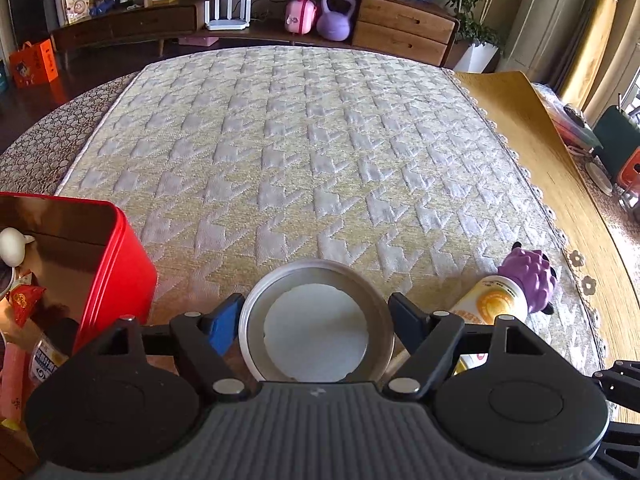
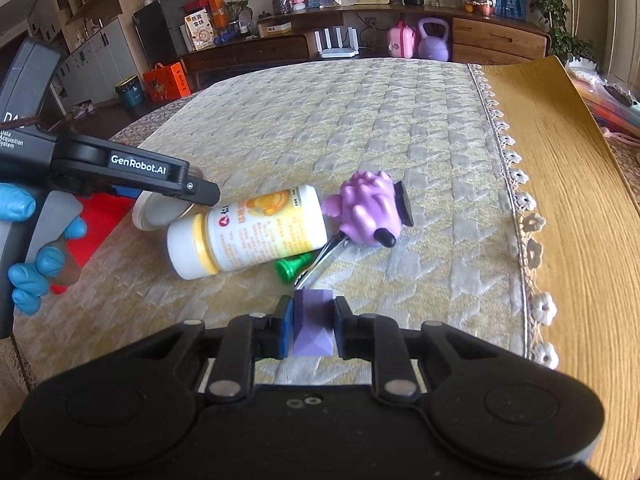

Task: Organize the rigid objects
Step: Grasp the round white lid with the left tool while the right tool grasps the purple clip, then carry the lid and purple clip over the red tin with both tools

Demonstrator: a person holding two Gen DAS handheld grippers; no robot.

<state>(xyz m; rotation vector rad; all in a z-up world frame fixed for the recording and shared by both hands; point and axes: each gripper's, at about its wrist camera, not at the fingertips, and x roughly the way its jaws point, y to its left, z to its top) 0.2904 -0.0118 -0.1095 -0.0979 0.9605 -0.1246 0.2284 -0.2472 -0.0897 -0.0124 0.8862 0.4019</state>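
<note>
My left gripper (image 1: 316, 322) is shut on a round metal tin lid (image 1: 316, 326) with a white inner disc, held above the cloth just right of the open red tin box (image 1: 116, 256). My right gripper (image 2: 311, 326) is shut on a purple faceted block (image 2: 312, 326), low over the cloth. Ahead of it lie a white bottle with a yellow label (image 2: 250, 232), a purple spiky toy (image 2: 370, 212), a green chess pawn (image 2: 292, 266) and a metal clip (image 2: 322, 260). The bottle (image 1: 490, 300) and toy (image 1: 528, 276) also show in the left wrist view. The left gripper (image 2: 168, 188) shows at the right view's left.
The red box holds several items, among them a white figure (image 1: 14, 244) and a small bottle (image 1: 48, 360). A yellow quilted cloth (image 1: 304, 152) covers the table. A wooden mat (image 2: 560, 184) lies to the right. A sideboard (image 1: 400, 24) stands beyond the table.
</note>
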